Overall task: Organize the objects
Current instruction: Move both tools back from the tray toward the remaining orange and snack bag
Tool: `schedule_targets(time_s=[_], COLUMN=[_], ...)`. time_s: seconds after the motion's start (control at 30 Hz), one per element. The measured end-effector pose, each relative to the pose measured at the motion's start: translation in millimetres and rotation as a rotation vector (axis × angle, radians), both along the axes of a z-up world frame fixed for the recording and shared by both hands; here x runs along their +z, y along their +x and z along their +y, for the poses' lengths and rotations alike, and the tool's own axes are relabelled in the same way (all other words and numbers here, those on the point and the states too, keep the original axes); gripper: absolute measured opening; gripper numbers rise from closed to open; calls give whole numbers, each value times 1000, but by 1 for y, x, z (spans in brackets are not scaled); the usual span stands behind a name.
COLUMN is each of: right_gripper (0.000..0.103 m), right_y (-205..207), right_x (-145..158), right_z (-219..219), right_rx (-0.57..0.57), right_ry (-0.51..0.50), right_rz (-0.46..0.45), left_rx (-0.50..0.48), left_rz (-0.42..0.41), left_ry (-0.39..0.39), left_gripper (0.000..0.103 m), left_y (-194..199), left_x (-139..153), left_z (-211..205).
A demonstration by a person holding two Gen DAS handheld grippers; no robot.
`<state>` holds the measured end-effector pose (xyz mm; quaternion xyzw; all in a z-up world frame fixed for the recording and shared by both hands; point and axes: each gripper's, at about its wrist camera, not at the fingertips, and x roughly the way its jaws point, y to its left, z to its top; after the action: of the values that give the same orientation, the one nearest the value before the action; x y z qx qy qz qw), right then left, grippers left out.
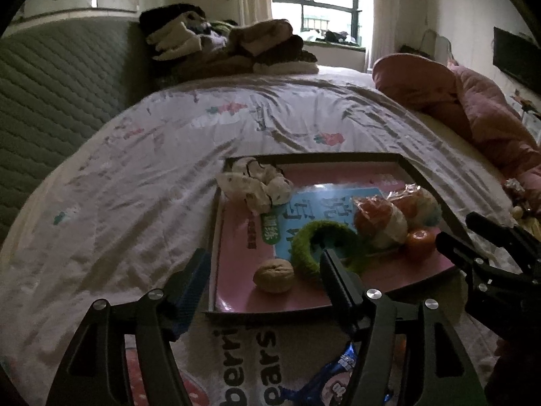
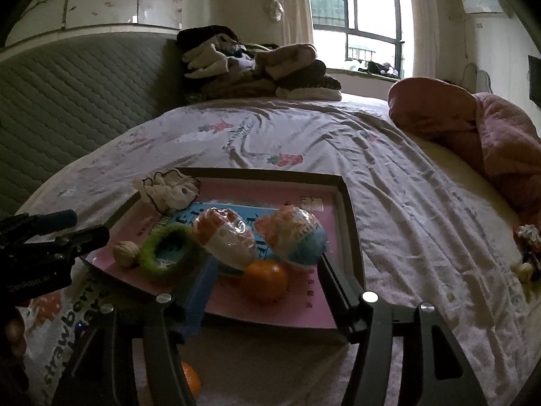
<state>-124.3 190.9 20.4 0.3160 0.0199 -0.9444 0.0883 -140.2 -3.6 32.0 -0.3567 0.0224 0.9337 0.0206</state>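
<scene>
Tray (image 2: 351,223), dark-rimmed with a pink and blue printed sheet inside, sits on the bed (image 2: 389,169) near its front edge and already holds most of the items: two wrapped egg-shaped toys (image 2: 297,237) side by side, a white patterned scrunchie (image 2: 169,189) draped over the far-left corner, a fuzzy green hair tie (image 2: 169,253), an orange (image 2: 265,279) at the near edge, and a walnut (image 2: 125,253) near-left. Looks mostly done. Still outside the tray: a second orange (image 2: 191,380) on the bed right under the right gripper (image 2: 263,287), a blue snack packet (image 1: 338,368) below the left gripper (image 1: 263,270), and some small bits (image 2: 527,253) far right on the bed, too small to name. Both grippers hover at the tray's near edge, jaws spread and empty. Likely next: pick up the stray orange or the packet.
</scene>
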Motion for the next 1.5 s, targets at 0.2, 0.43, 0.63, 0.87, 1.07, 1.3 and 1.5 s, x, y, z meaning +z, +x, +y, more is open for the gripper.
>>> schedule_targets(time_s=[0.2, 0.43, 0.63, 0.87, 1.07, 1.3, 1.5], right_gripper=[62, 62, 62, 64, 65, 65, 65], right_y=[9, 19, 26, 37, 46, 52, 55], right_x=[7, 14, 19, 19, 18, 13, 10], right_z=[1, 3, 1, -4, -10, -12, -11], right_rx=[9, 27, 58, 101, 126, 150, 157], right_ry=[-7, -30, -46, -68, -51, -55, -58], right_rz=[28, 52, 71, 66, 67, 49, 31], left_rx=[4, -9, -25, -32, -37, -50, -61], left_rz=[39, 39, 62, 68, 50, 45, 35], left_ry=[-8, 24, 14, 18, 38, 27, 16], left_gripper=[69, 69, 69, 69, 69, 69, 69], left_y=[11, 20, 31, 44, 48, 54, 59], left_x=[7, 13, 19, 21, 18, 15, 10], left_z=[-1, -2, 1, 0, -6, -5, -5])
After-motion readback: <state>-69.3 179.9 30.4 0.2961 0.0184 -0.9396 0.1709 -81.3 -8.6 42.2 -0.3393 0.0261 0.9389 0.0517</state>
